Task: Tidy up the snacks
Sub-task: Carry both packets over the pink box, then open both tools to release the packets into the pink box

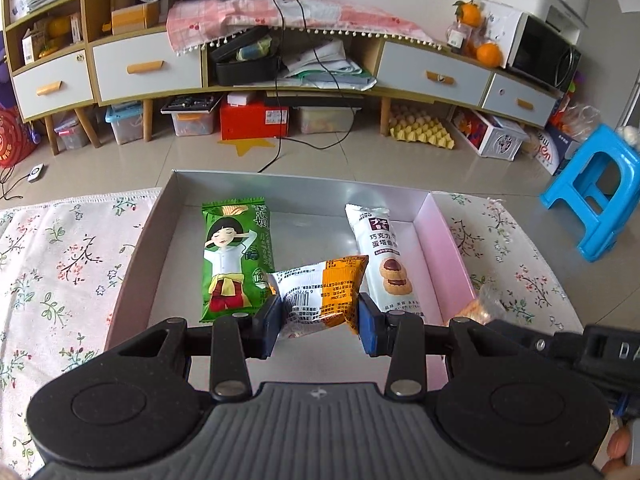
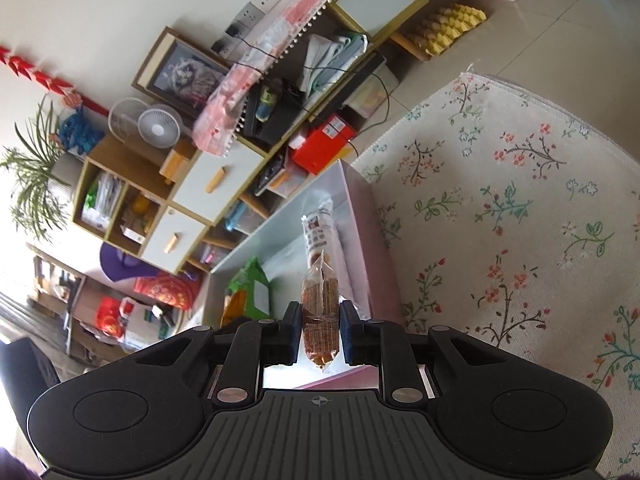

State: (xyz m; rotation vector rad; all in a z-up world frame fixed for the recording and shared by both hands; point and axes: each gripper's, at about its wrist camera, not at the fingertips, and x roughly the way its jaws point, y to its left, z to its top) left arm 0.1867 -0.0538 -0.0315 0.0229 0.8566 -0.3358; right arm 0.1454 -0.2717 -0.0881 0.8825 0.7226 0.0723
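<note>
A shallow white box (image 1: 434, 236) lies on a floral cloth. Inside it rest a green snack pack (image 1: 236, 256) on the left and a white cookie pack (image 1: 386, 256) on the right. My left gripper (image 1: 320, 324) is shut on an orange-and-white snack pack (image 1: 324, 292), held above the box's near middle. In the right wrist view my right gripper (image 2: 320, 336) is shut on a clear pack of brown crackers (image 2: 319, 312), held upright over the box's (image 2: 360, 208) near edge. That same cracker pack (image 1: 484, 306) shows at the right of the left wrist view. The white cookie pack (image 2: 319, 228) lies beyond it.
The floral cloth (image 1: 60, 264) covers the table around the box. Beyond it stand a low cabinet with drawers (image 1: 148, 66), storage bins on the tiled floor and a blue plastic stool (image 1: 600, 188) at the right.
</note>
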